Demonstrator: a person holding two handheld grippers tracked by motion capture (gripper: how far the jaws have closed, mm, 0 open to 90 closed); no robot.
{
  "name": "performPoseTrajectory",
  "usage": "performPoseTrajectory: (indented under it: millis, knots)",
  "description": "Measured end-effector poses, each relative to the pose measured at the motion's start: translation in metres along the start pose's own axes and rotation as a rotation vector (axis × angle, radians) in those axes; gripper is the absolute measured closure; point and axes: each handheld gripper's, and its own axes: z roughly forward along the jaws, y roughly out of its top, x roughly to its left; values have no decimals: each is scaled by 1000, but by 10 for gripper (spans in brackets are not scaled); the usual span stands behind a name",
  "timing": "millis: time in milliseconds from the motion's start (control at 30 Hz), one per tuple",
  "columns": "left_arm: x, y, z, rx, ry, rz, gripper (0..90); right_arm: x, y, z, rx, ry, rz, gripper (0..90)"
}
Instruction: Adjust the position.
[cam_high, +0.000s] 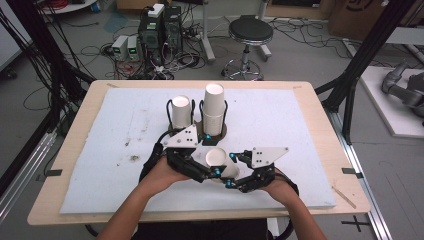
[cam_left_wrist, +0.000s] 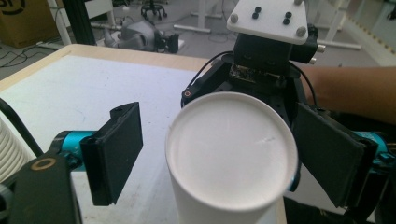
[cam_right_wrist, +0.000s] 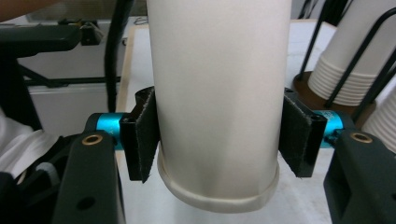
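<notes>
A white paper cup (cam_high: 216, 156) is held upside down over the table's front middle, its flat base up (cam_left_wrist: 231, 149) and its rolled rim at the bottom (cam_right_wrist: 219, 198). My right gripper (cam_high: 229, 170) (cam_right_wrist: 219, 140) is shut on it, both pads pressing the cup's sides just above the rim. My left gripper (cam_high: 212, 155) (cam_left_wrist: 222, 156) is open. Its pads (cam_left_wrist: 116, 154) stand on either side of the cup's base with a gap on both sides. Just behind, two stacks of white cups (cam_high: 181, 111) (cam_high: 214, 107) sit in black wire holders.
A white foam mat (cam_high: 280, 125) covers most of the wooden table (cam_high: 320, 95). The nearer cup stack (cam_right_wrist: 345, 70) stands close to my right gripper's far side. Beyond the table are a stool (cam_high: 250, 32), computer boxes (cam_high: 160, 30) and floor cables.
</notes>
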Motion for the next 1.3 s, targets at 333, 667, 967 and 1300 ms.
performPoseTrajectory:
  millis: [333, 667, 967, 1300]
  knots:
    - [3, -4, 1, 2, -100, 13, 364, 0, -1, 0, 11, 33, 9, 336]
    - [8, -15, -5, -168, -79, -49, 364, 0, -1, 1, -66, -19, 47, 193]
    - [12, -21, -9, -190, -101, -102, 363, -3, 0, -10, -91, 0, 5, 355]
    - [8, -15, -7, -92, -65, -68, 231, -3, 0, -9, -28, -9, -15, 368]
